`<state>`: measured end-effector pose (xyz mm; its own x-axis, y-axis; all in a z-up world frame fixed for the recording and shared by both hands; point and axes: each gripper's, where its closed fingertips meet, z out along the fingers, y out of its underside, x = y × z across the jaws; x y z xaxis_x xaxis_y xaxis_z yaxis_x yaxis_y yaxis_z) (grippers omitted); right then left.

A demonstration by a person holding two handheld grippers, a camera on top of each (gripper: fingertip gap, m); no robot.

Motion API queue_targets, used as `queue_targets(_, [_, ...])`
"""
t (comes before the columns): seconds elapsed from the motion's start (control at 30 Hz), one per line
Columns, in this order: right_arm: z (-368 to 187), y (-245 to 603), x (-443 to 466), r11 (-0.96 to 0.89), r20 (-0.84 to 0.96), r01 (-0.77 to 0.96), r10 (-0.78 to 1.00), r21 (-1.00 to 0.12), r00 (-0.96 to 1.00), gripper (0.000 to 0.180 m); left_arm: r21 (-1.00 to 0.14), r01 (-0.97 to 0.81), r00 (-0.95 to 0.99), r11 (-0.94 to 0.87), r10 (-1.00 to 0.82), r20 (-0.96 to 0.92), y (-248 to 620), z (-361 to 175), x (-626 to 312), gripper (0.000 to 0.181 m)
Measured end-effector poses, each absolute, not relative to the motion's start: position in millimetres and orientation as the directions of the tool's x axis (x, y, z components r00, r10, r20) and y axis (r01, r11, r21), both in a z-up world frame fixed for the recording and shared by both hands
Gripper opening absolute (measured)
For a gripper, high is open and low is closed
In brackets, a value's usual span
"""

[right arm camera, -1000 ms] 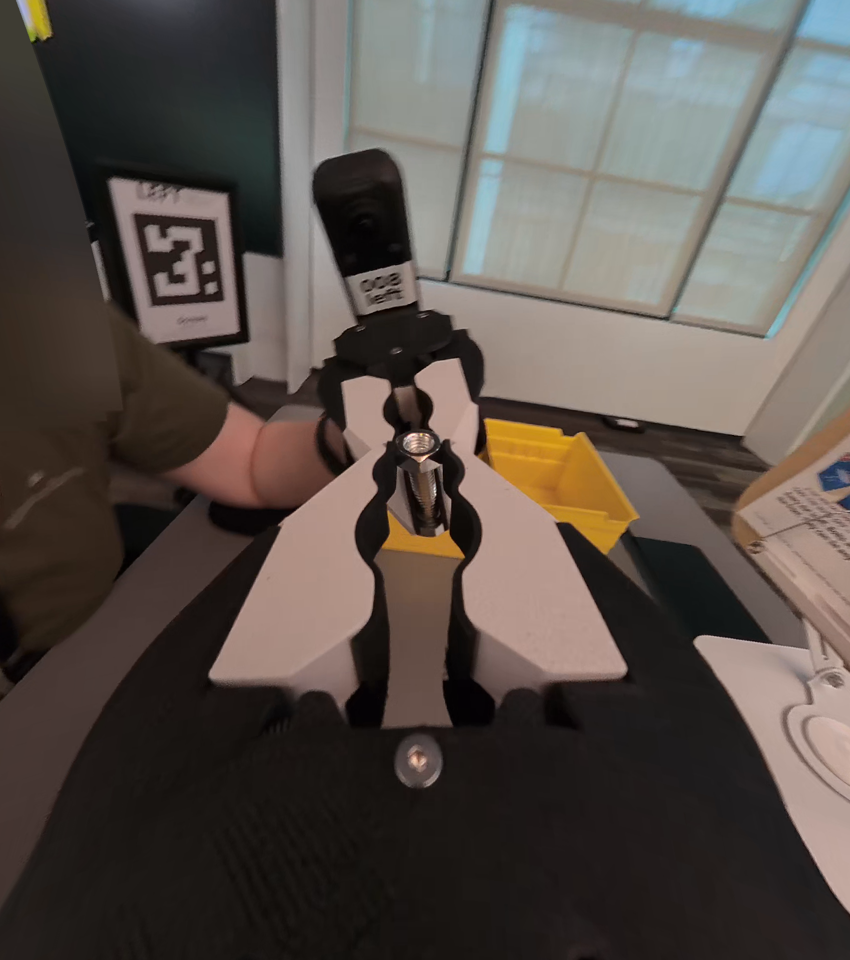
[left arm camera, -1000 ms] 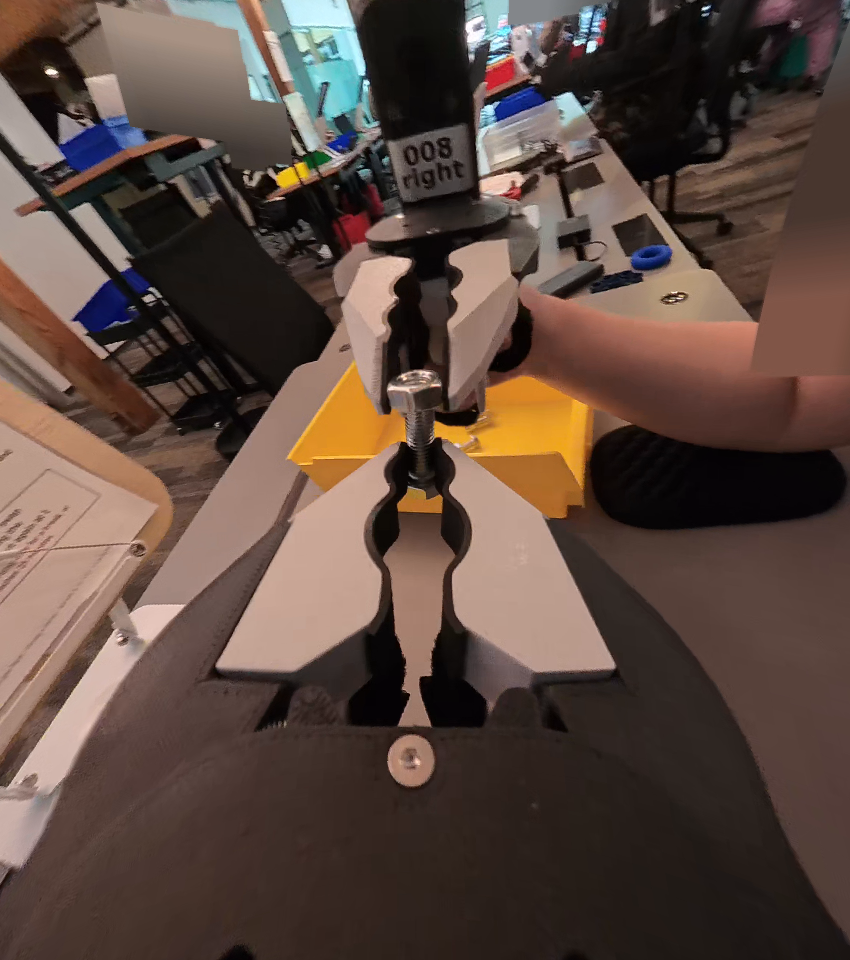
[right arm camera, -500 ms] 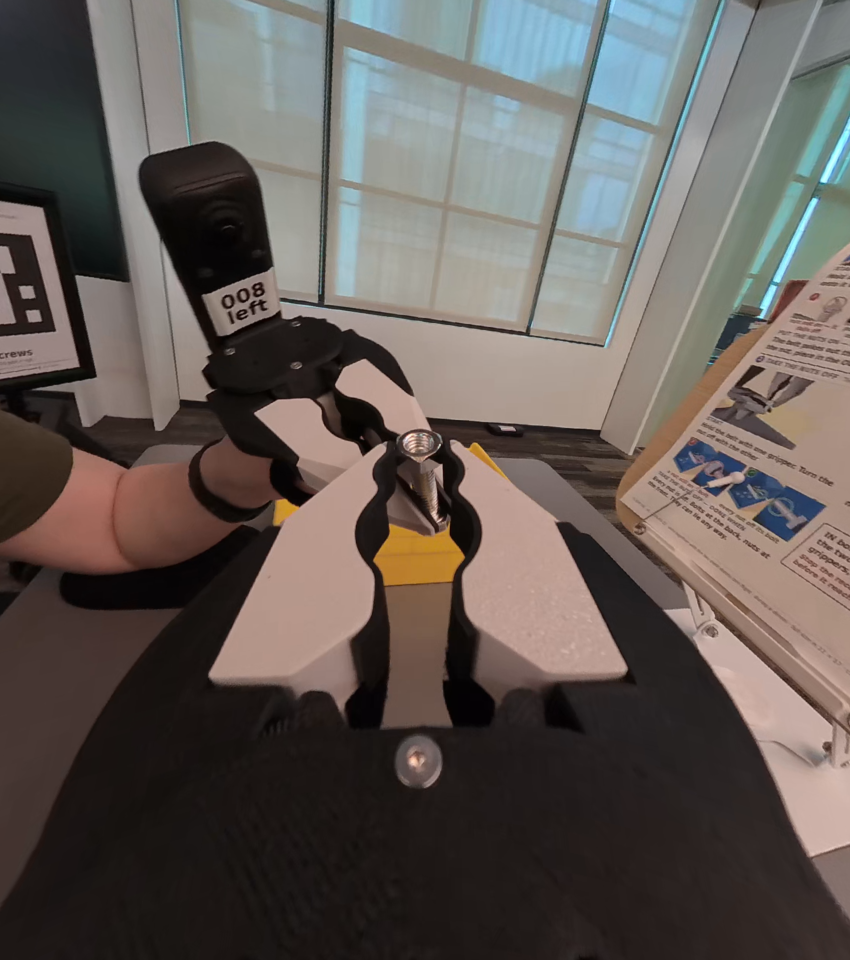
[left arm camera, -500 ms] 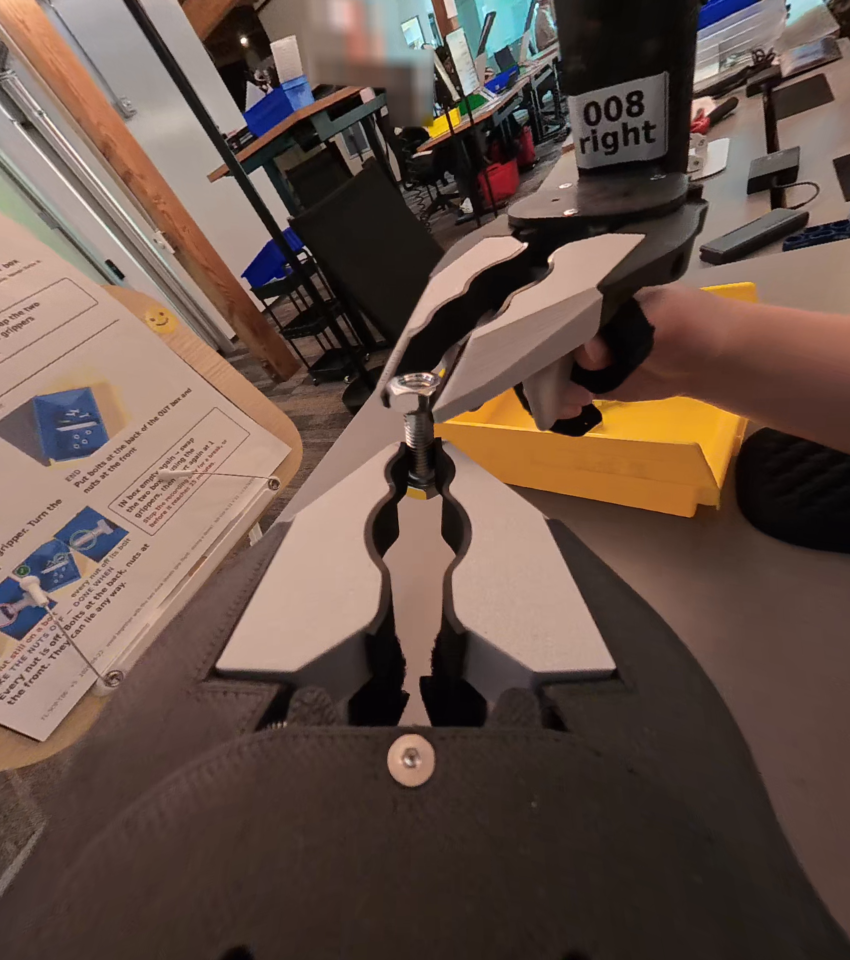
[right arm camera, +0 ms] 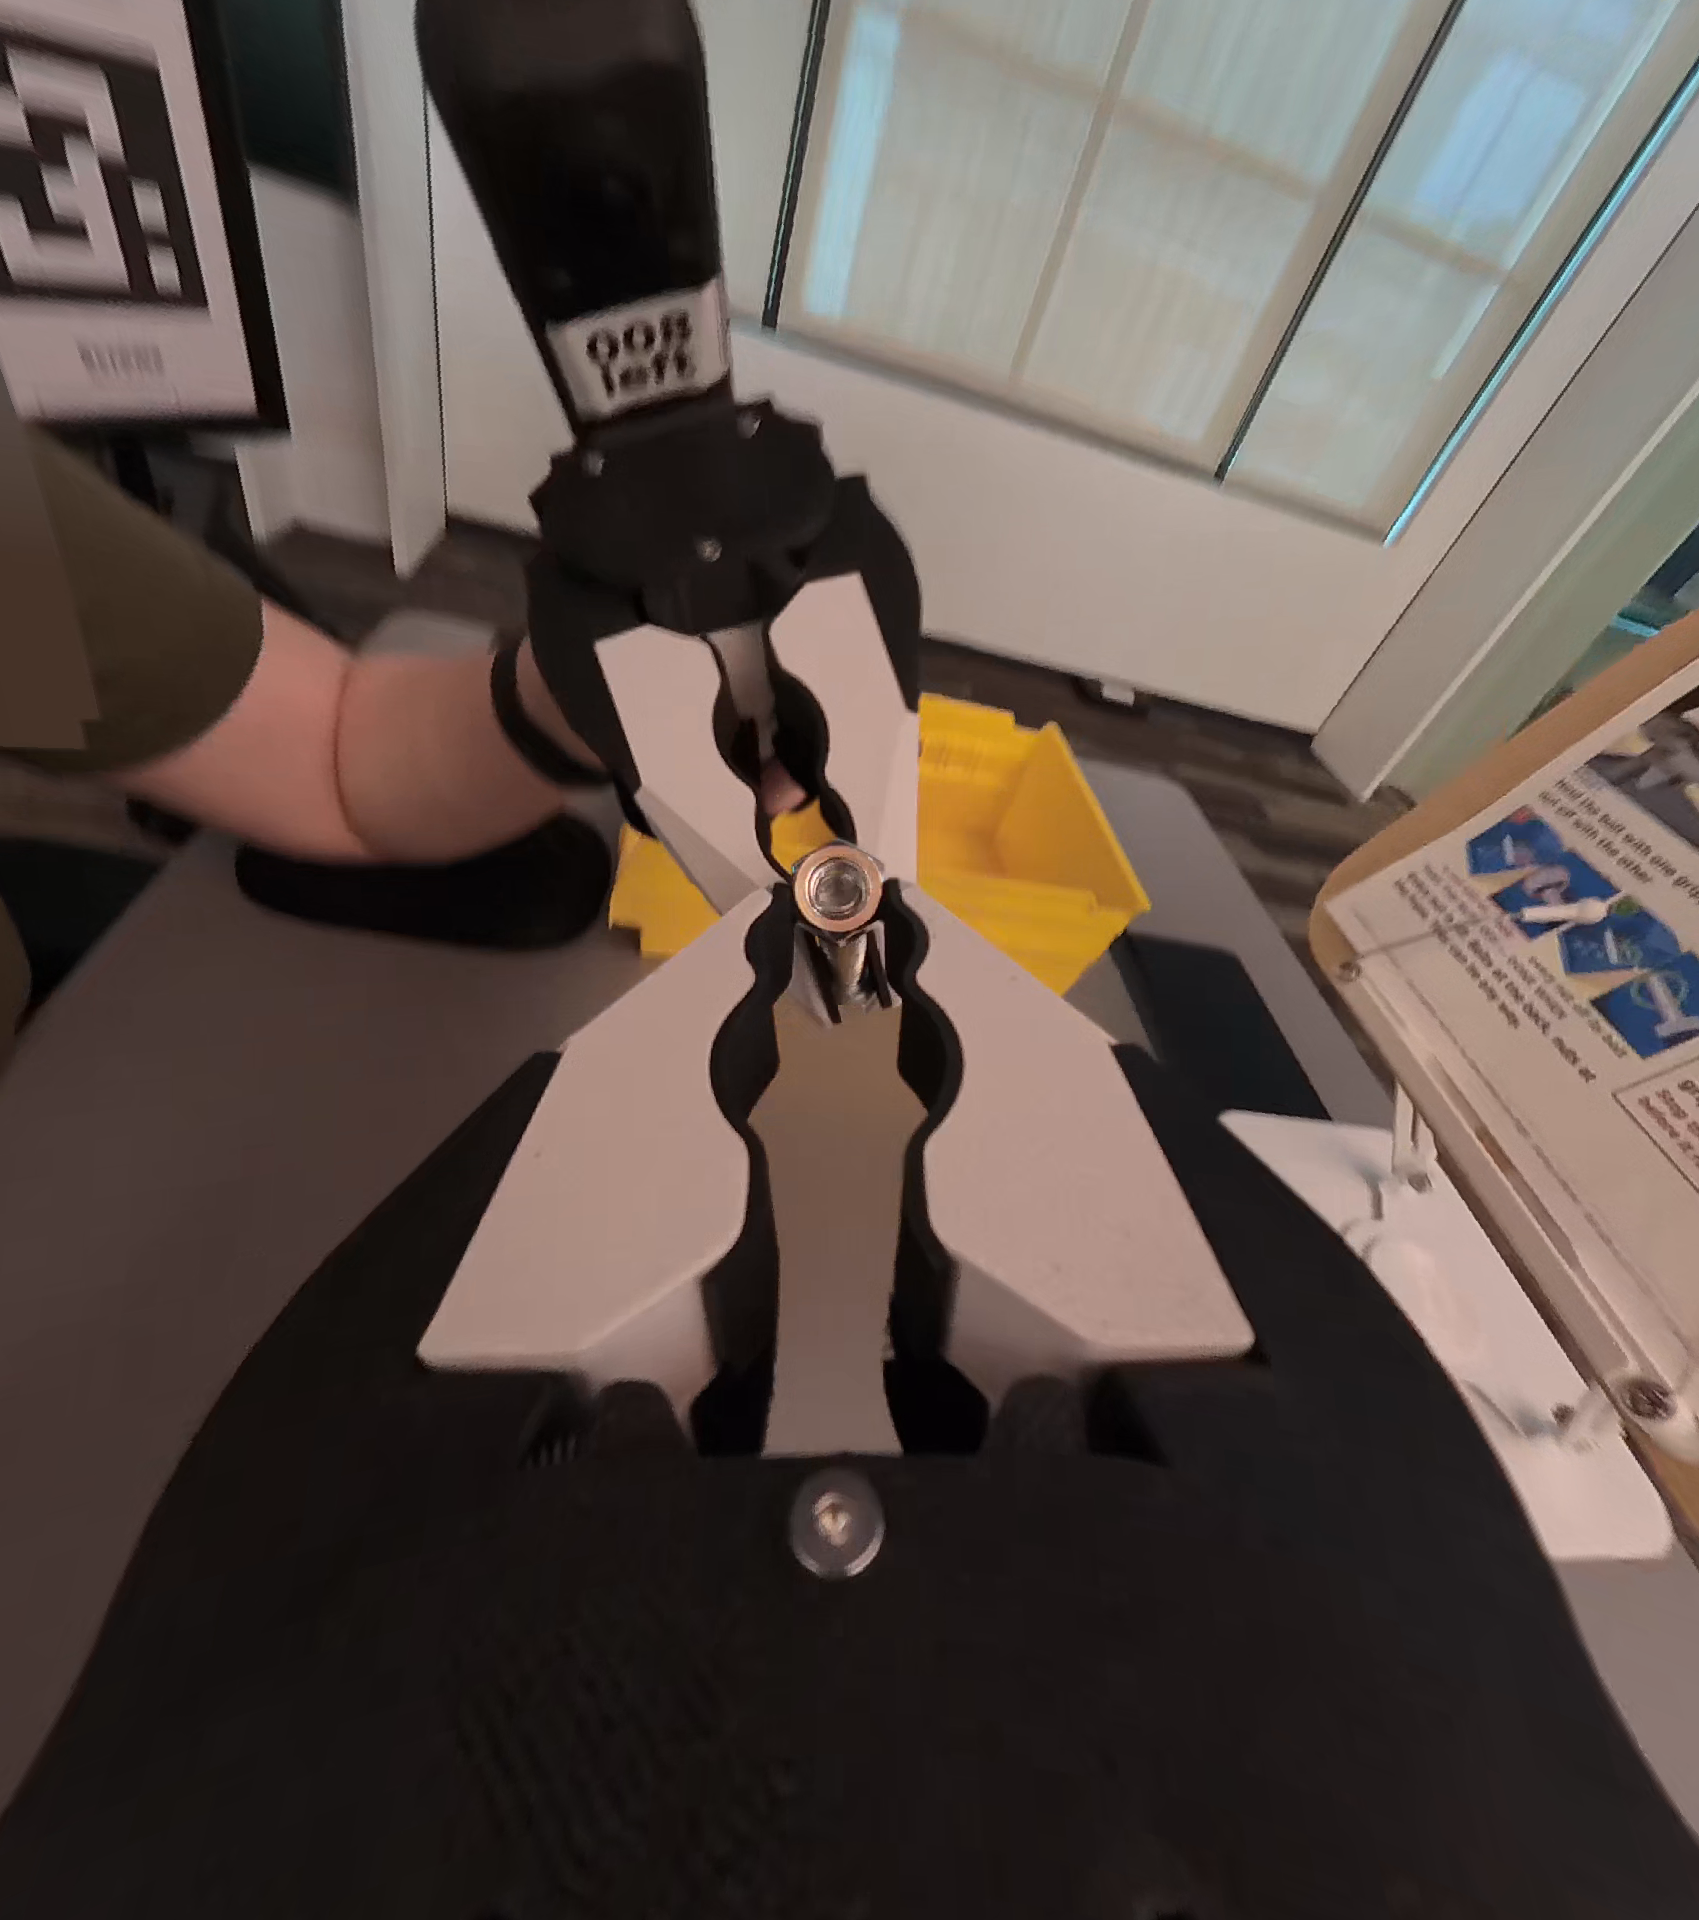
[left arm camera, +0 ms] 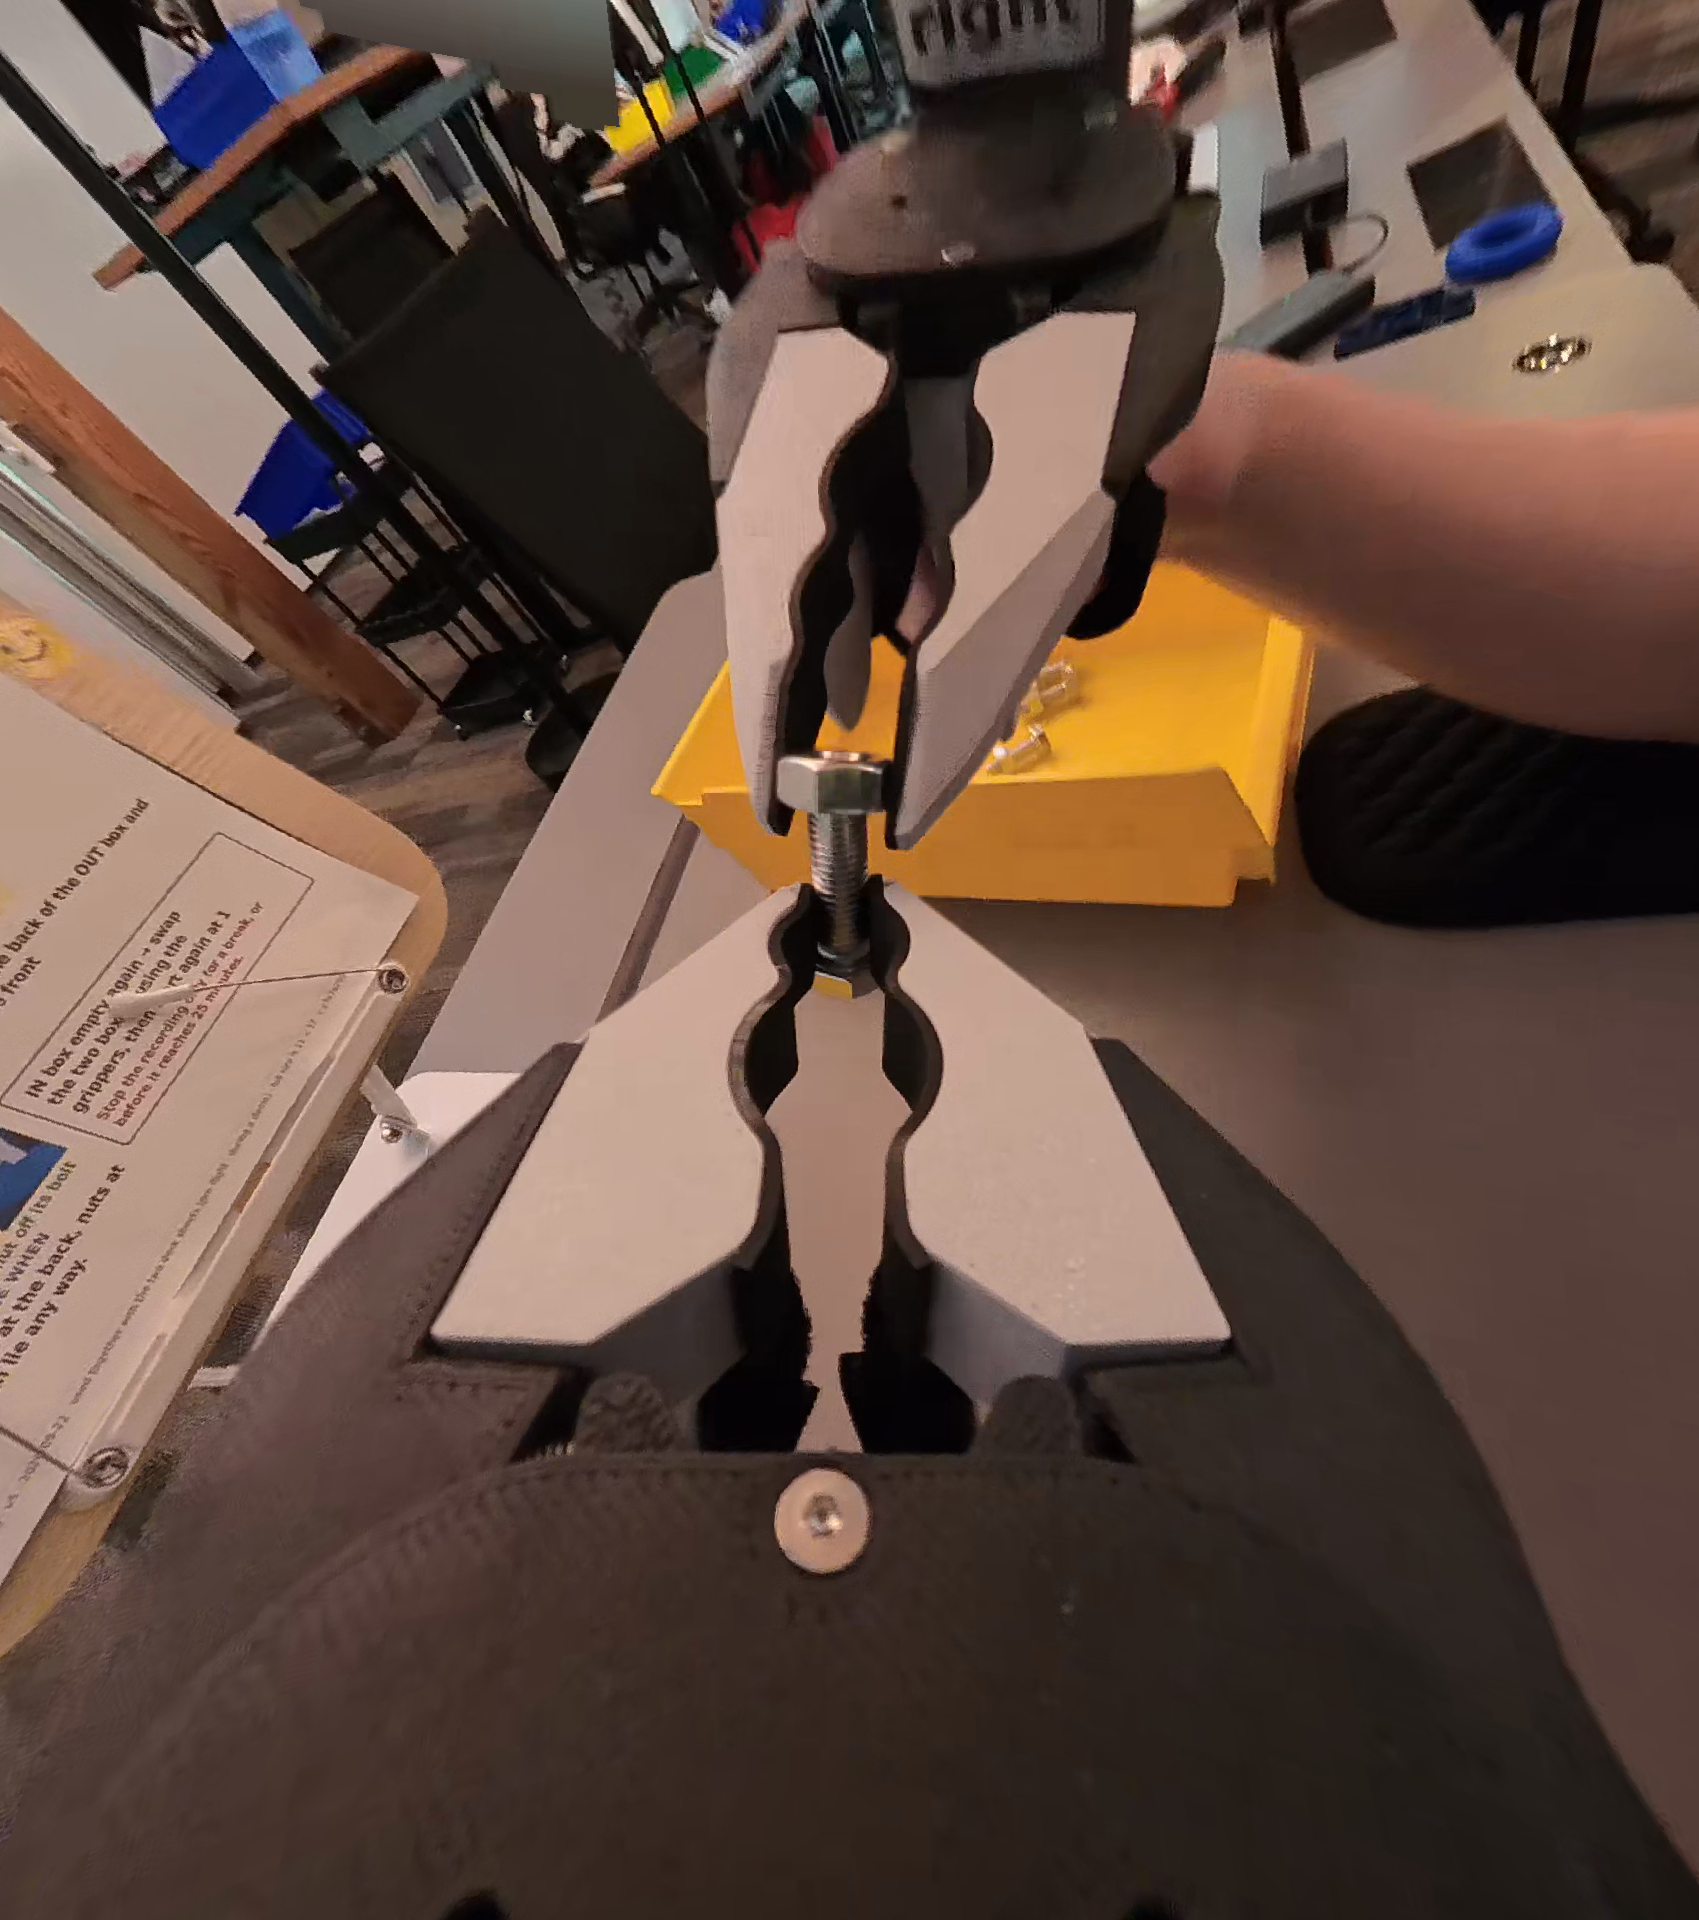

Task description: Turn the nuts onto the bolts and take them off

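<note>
Left gripper [left arm camera: 840, 935]: my jaws are pinched on the head end of the bolt [left arm camera: 837, 883], its threaded shank standing up out of them toward the other tool.
Right gripper [left arm camera: 834, 821]: my jaws are pressed in on the flats of the nut [left arm camera: 832, 781], which sits at the very tip of the shank, above the yellow bin [left arm camera: 1115, 831] on the grey worktop [left arm camera: 1344, 1091].
End-on view: from the right wrist the nut [right arm camera: 832, 891] shows as a ring with the bolt end inside it, the left gripper [right arm camera: 829, 883] pointing straight back at me.
Step in hand: by my reading, turning the nut on the last threads; whether on or off, I cannot tell.
Doing it well: I should keep both tools on one axis, hold the bolt hard so only the nut turns, and roll the right wrist without side pull, so the thread neither crosses nor slips.
Risk: so near the tip, the nut could drop free; working over the bin seems wise.
Writing: small tags on both gripper handles, an instruction sheet [left arm camera: 45, 1143] with blue pictures on a wooden board, and a black-and-white marker sign [right arm camera: 76, 208] on the wall; I leave their wording unread.
</note>
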<state>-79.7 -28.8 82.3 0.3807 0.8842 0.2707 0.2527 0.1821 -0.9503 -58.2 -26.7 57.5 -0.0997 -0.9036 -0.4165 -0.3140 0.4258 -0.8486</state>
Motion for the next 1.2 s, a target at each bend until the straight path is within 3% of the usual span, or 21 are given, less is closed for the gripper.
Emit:
queue_targets(0.47, [44,-46,-75,0.157,0.348,0.537,0.897,-0.829,0.274,0.017,-0.712,-0.422,-0.258,0.561,-0.828,-0.499,-41,20,-56,0.007])
queue_targets(0.77, [51,-68,-83,0.268,0.393,0.497,0.905,-0.825,0.164,0.017,-0.835,-0.32,-0.427,0.448,-0.855,-0.294,-74,26,-63,0.007])
queue_targets(1.2, [41,-40,-73,0.032,0.317,0.604,0.872,-0.797,0.372,0.016,-0.797,-0.436,-0.278,0.418,-0.905,-0.322,-45,18,-57,0.007])
